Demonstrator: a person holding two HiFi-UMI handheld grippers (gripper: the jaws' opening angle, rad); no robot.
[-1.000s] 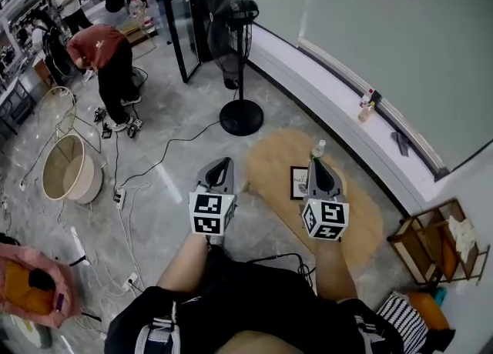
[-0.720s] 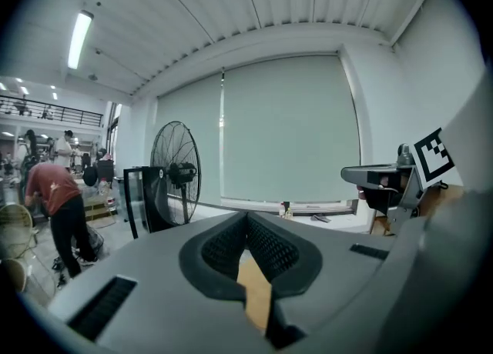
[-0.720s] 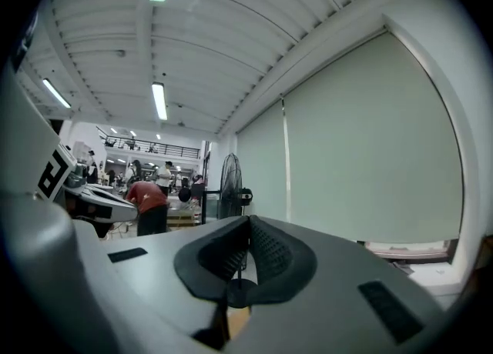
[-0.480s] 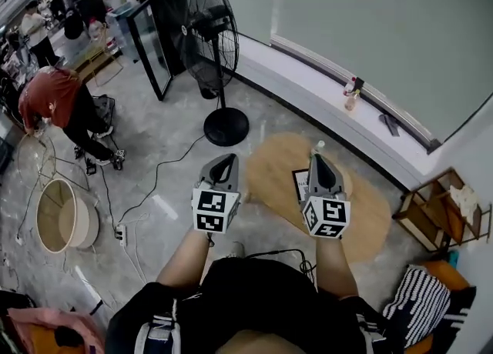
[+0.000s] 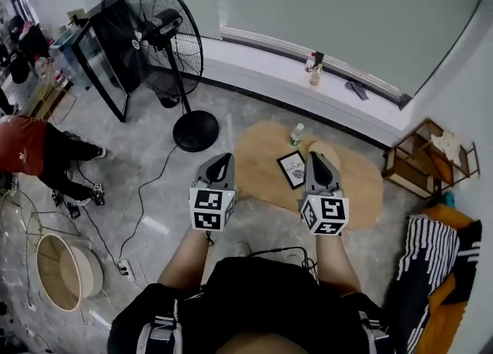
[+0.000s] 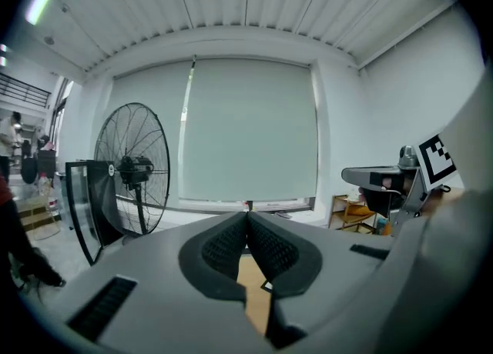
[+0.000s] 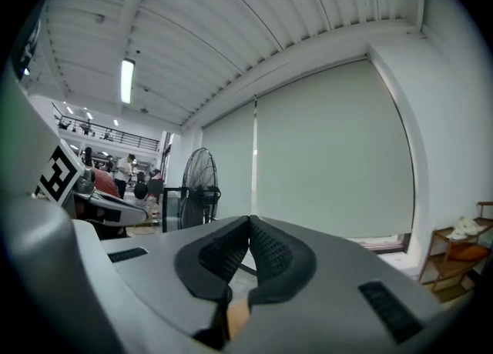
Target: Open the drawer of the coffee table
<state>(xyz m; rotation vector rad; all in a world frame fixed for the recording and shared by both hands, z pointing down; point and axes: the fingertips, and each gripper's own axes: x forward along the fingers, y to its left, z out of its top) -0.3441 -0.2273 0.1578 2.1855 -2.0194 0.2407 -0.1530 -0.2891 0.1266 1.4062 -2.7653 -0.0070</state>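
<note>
Wooden oval coffee table (image 5: 362,183) now lies ahead of both your jaws, tabletop running under right gripper (image 5: 317,157). A second ago it lay mostly past right gripper alone. Standing fan (image 5: 154,21) has slid well left of left gripper (image 5: 221,160). Both jaw pairs pressed together as before, nothing between them. Right gripper hides part of tabletop beside black-framed card (image 5: 292,169). Bottle (image 5: 296,134) stands just beyond tips. Drawer not discernible in any view.

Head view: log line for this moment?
stage: pre-contact | left tongs: shut, empty | right tongs: shut, empty | coffee table: untouched, bottle and card on top | drawer: not in view
</note>
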